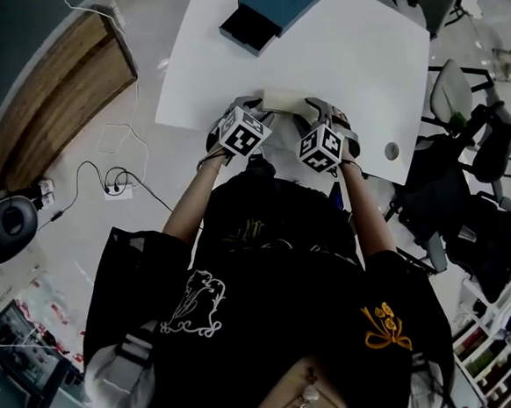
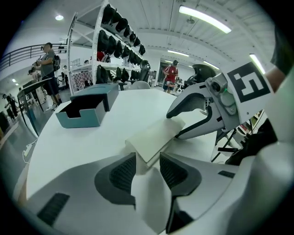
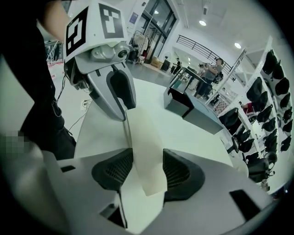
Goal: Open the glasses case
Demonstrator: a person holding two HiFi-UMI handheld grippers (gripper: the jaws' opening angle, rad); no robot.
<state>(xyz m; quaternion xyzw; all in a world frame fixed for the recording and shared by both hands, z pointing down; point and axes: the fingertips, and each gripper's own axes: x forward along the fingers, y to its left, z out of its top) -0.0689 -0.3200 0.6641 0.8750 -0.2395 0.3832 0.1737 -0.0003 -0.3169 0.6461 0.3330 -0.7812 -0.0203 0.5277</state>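
— What sits in the left gripper [image 2: 148, 159]?

— Its jaws stand wide apart. One end of the cream glasses case [image 2: 154, 137] lies between the pads with a gap on either side, so nothing is gripped.

— And the right gripper [image 3: 148, 161]?

— Also wide, straddling the case's other end. The case's sides run close to the pads, but no squeeze shows.

— Where is the case?

— Flat on the white table [image 1: 342, 69], near the person's edge. The head view gives only a sliver of it between the marker cubes. Each gripper view shows its length, with the other gripper at the far end.

— Count?

— One case, two grippers, one table, and one teal box [image 1: 275, 8] well apart across it.
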